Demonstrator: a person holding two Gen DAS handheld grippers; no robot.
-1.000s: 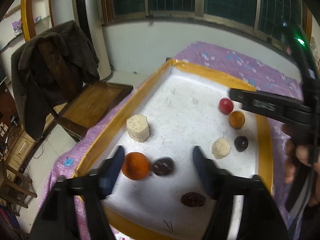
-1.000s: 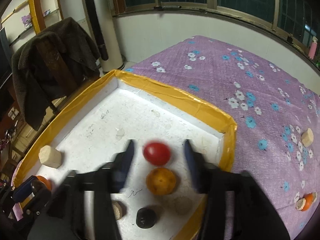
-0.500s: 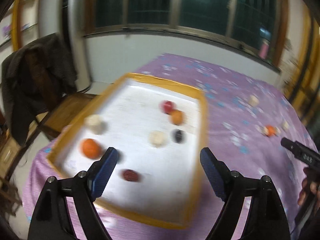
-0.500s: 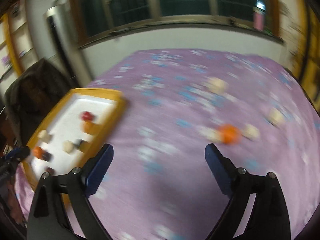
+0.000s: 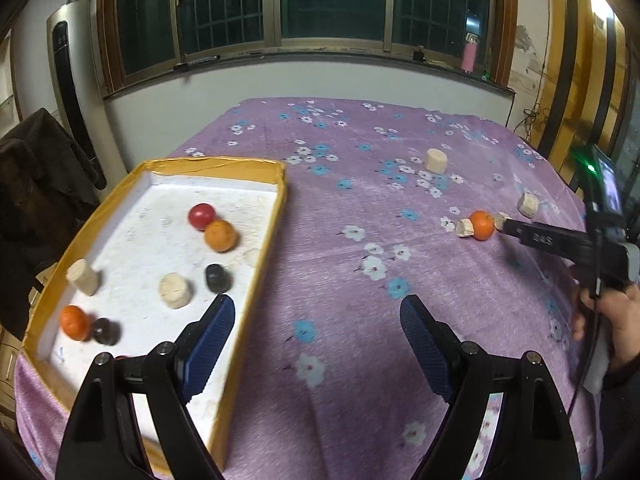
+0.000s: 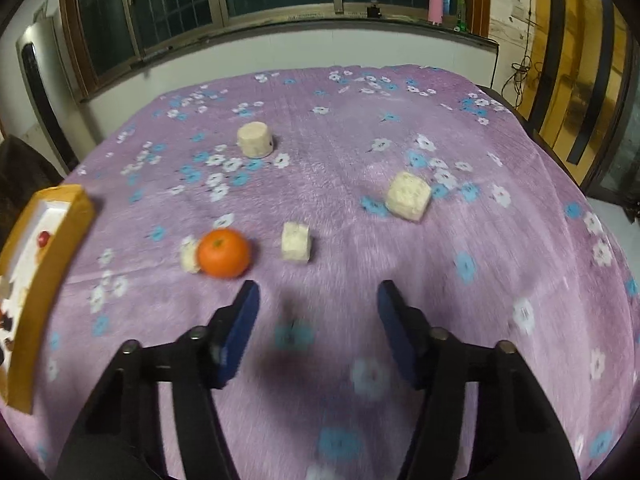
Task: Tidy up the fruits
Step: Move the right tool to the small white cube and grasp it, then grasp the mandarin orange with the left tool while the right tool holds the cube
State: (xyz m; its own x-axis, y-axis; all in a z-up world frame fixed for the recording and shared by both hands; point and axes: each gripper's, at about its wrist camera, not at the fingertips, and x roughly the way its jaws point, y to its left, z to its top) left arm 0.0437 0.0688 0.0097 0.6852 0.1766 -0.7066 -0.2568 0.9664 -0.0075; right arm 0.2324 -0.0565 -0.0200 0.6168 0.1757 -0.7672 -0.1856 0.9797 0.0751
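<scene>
Both jaws stand spread and empty, the right gripper just narrowing near the blurred orange.

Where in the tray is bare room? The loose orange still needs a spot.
Free: the tray floor at its far end, beyond the red fruit, towards the far left corner. Crowded: the near half, around the pale chunks and dark fruit.
</scene>
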